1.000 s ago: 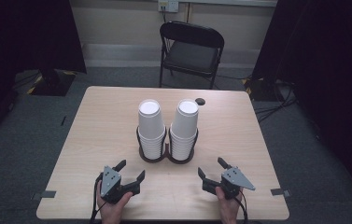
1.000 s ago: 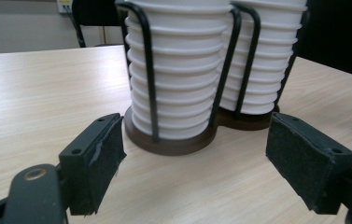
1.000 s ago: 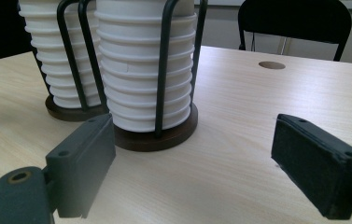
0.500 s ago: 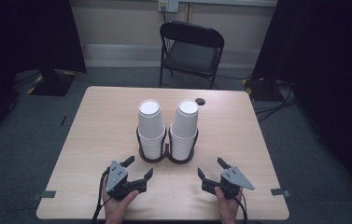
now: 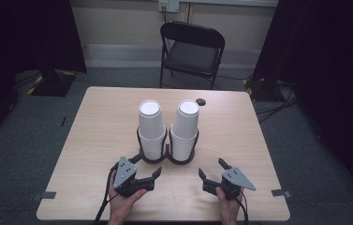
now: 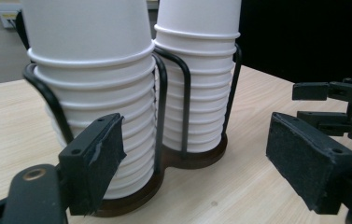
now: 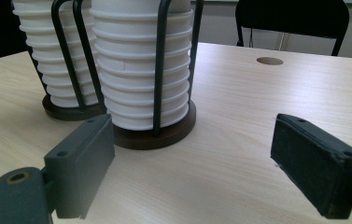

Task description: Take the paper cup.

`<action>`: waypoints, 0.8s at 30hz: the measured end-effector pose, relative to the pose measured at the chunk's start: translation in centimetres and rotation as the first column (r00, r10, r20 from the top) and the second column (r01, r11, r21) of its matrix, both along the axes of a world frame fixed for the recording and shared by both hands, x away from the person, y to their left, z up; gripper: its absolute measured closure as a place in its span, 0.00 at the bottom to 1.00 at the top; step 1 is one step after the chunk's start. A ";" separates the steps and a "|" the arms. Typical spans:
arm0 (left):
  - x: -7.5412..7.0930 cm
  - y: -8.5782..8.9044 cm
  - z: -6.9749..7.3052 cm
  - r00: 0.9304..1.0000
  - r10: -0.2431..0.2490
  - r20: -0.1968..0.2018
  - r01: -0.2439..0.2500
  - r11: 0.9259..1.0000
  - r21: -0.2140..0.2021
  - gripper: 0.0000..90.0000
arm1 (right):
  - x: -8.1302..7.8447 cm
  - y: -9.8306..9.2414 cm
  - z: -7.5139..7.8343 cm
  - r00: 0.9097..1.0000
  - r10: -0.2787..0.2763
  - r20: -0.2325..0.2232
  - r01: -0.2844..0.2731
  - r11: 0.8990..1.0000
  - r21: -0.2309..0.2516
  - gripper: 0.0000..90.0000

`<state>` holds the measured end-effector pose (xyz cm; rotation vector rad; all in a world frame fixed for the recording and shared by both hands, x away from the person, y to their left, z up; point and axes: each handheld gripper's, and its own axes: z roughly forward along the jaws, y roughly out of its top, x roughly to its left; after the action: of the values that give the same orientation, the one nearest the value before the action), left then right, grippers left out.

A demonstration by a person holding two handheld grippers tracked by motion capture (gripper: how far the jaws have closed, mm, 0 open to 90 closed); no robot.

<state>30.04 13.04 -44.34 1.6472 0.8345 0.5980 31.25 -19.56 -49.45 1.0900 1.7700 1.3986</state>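
Nothing seems started yet. Two stacks of white cups [image 5: 169,124] stand full in their wire holder [image 5: 166,157] at the frame centre. Left gripper [image 5: 142,169] and right gripper [image 5: 211,168], lower down above the tabletop [image 5: 99,126], are both spread wide, holding nothing.

We saw the table [image 5: 239,136] evenly lit from overhead, its surroundings dim; close jaws looked soft, shadows faint.

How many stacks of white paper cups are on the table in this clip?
2. The left stack and the right stack stand side by side in a black wire holder mid-table, just beyond both grippers.
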 end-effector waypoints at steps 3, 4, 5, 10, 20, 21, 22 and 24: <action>0.1 -0.2 0.2 1.000 -0.005 -0.005 0.005 1.000 -0.010 0.22 | 0.0 0.0 0.0 1.000 0.003 0.001 -0.003 1.000 0.000 0.14; 0.1 -0.4 0.5 1.000 -0.016 -0.005 0.016 1.000 -0.013 0.22 | 0.0 0.0 0.0 1.000 0.003 0.003 -0.003 1.000 0.000 0.14; 0.2 -0.5 0.6 1.000 -0.023 -0.003 0.023 1.000 -0.001 0.22 | 0.0 0.0 0.0 1.000 0.004 0.003 -0.004 1.000 0.000 0.14; 0.5 -1.0 1.1 0.998 -0.065 -0.006 0.065 0.998 -0.010 0.22 | 0.0 0.0 0.0 1.000 0.004 0.003 -0.004 1.000 0.002 0.15; 1.1 -2.7 2.8 0.994 -0.106 0.027 0.106 0.994 0.003 0.21 | 0.0 0.0 0.0 1.000 0.004 0.002 -0.004 1.000 0.002 0.15; 1.2 -2.8 2.9 0.994 -0.107 0.026 0.107 0.994 0.001 0.21 | 0.0 0.0 0.0 1.000 0.004 0.001 -0.004 1.000 0.002 0.15; 1.3 -2.9 3.1 0.995 -0.099 0.026 0.099 0.995 0.001 0.22 | 0.0 0.0 0.0 1.000 0.003 0.001 -0.003 1.000 0.001 0.15; 1.5 -3.1 3.4 0.995 -0.097 0.029 0.097 0.995 0.003 0.22 | 0.0 0.0 0.0 1.000 -0.001 0.000 0.001 1.000 0.003 0.15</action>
<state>31.55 9.91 -40.96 1.6668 0.7291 0.5534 31.24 -19.61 -49.46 1.0920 1.7672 1.4017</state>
